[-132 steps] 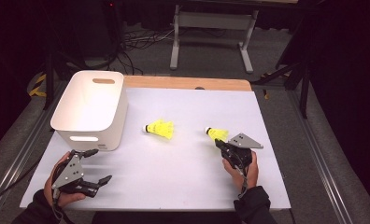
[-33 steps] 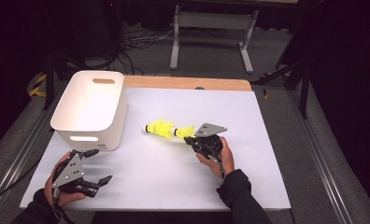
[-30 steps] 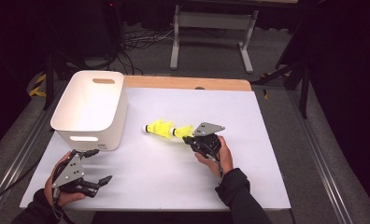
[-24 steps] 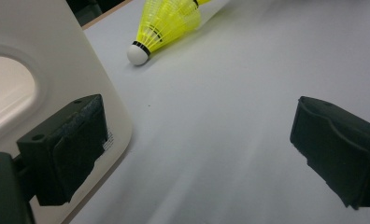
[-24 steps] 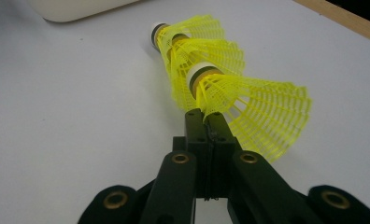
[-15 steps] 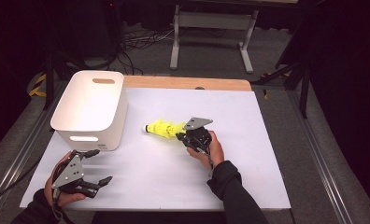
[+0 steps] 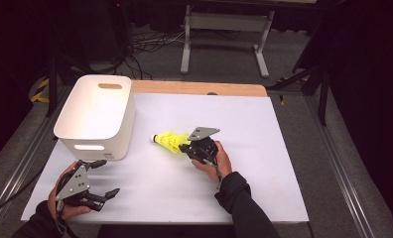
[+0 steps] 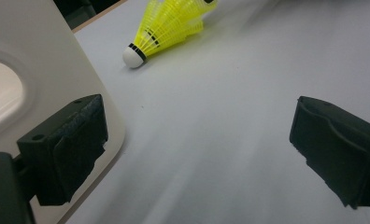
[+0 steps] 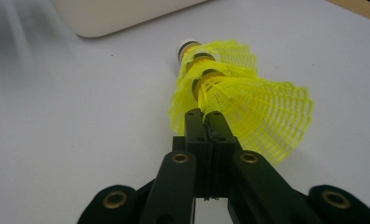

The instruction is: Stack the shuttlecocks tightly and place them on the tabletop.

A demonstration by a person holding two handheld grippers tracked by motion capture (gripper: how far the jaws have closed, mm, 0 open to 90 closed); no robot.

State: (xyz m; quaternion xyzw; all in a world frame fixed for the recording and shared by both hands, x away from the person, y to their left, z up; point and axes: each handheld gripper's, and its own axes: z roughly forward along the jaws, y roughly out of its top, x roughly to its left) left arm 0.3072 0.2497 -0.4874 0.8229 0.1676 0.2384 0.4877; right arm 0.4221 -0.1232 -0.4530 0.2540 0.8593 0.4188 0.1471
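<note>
Nested yellow shuttlecocks (image 7: 168, 141) lie on their side in the middle of the white table (image 7: 264, 163), white cork tip pointing left toward the bin. My right gripper (image 7: 185, 147) is shut on the skirt rim of the rearmost shuttlecock (image 9: 239, 98); in the right gripper view its jaws (image 9: 204, 114) are pressed together on the yellow mesh. My left gripper (image 7: 107, 177) rests near the front left edge, open, nothing between its pads (image 8: 66, 144). In the left gripper view, the shuttlecocks (image 8: 169, 28) lie ahead of it.
A white bin (image 7: 125, 124) with handle slots stands at the table's left, just behind the left gripper; its wall (image 8: 43, 60) is close by the left pad, and its base edge (image 9: 117, 14) lies beyond the shuttlecocks. A wooden strip (image 7: 199, 88) edges the far side.
My right gripper has carried its shuttlecock left and slid it onto the one lying mid-table, nudging the pile slightly toward the bin. The left gripper has stayed put.
</note>
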